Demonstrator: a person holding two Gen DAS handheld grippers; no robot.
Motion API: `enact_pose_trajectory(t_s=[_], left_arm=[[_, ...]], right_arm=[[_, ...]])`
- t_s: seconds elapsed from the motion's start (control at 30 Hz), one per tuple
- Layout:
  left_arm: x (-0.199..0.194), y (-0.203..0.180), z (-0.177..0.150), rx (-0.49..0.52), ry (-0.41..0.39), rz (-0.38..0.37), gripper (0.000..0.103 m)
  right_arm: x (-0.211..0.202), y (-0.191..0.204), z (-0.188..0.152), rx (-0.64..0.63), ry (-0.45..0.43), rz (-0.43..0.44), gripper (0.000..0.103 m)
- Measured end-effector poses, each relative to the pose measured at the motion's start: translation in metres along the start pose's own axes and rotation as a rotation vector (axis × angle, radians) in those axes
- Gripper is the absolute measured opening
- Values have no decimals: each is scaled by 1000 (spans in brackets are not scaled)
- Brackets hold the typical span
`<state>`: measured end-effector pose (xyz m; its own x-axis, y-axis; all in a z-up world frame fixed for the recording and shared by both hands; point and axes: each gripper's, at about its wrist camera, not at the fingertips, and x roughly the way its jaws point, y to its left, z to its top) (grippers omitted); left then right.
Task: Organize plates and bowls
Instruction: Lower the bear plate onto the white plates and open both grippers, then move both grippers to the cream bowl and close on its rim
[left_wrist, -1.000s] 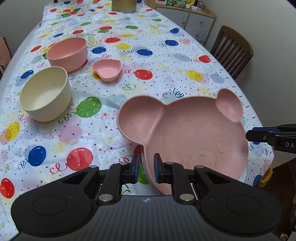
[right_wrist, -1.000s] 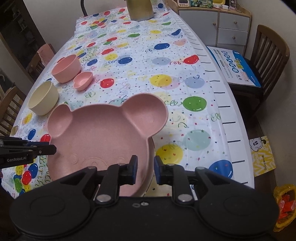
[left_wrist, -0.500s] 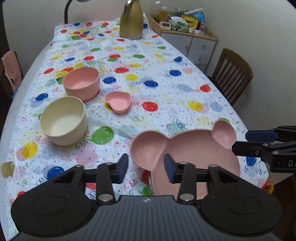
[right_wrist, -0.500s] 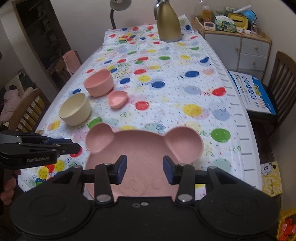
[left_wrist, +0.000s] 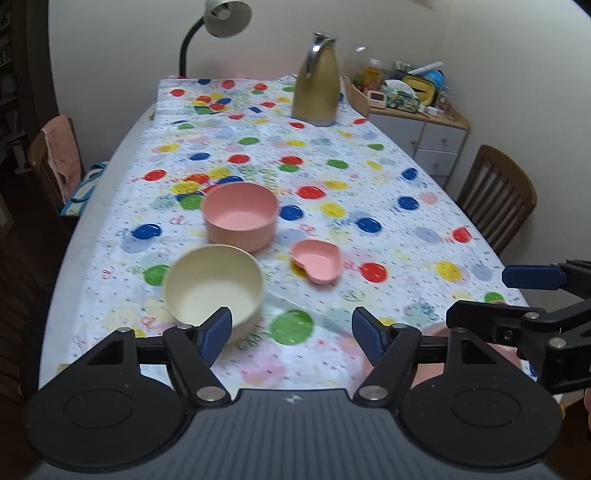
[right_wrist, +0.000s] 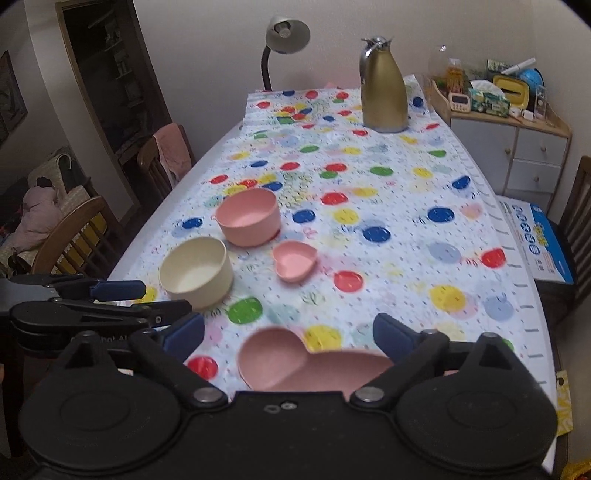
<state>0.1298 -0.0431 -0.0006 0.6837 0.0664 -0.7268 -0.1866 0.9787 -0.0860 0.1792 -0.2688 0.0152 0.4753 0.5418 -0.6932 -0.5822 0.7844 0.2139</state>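
Bear-shaped plate (right_wrist: 295, 363): lying flat on the tabletop (right_wrist: 388, 192) right beneath the right tongs, one ear poking out between the two arms; only a pink sliver showing past the right arm of the left tongs.
Plate handling: likely light, stiff moulded ware, smooth and a bit slippery; thin raised rim the natural place to pinch, at an ear or along the chin edge.
Right tongs (right_wrist: 290, 334): spread wide, gripping nothing, hovering above the plate.
Left tongs (left_wrist: 291, 330): also spread wide and empty, arms framing bare cloth just short of the cream bowl.
Cream bowl (left_wrist: 214, 290): upright, just ahead of the left arm of the left tongs; deep, thick-walled, probably light; best taken by pinching the wall over the rim.
Pink bowl (left_wrist: 240, 216): upright, directly beyond the cream bowl, near it but whether touching cannot be told; same grip, and probably a candidate for nesting.
Heart dish (left_wrist: 317, 260): small and shallow, ahead of the left tongs toward their right arm, apart from both bowls; low rim gives little purchase, so easy to skid.
Gold jug (left_wrist: 317, 81): far end, well beyond everything.
Lamp (left_wrist: 221, 18): behind the far edge.
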Motion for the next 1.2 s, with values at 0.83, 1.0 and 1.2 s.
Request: enact_pose_trajectory(t_s=[0.83,1.0,1.2], left_arm=[[120,132,27,-54,185,29,78],[136,134,26,-49,208,38,78],[142,140,26,-75,228,20,77]], right_arm=[[162,89,35,137,123,-165,92],[183,94,34,178,170,-187,80],[203,92,34,253,218,-202,62]])
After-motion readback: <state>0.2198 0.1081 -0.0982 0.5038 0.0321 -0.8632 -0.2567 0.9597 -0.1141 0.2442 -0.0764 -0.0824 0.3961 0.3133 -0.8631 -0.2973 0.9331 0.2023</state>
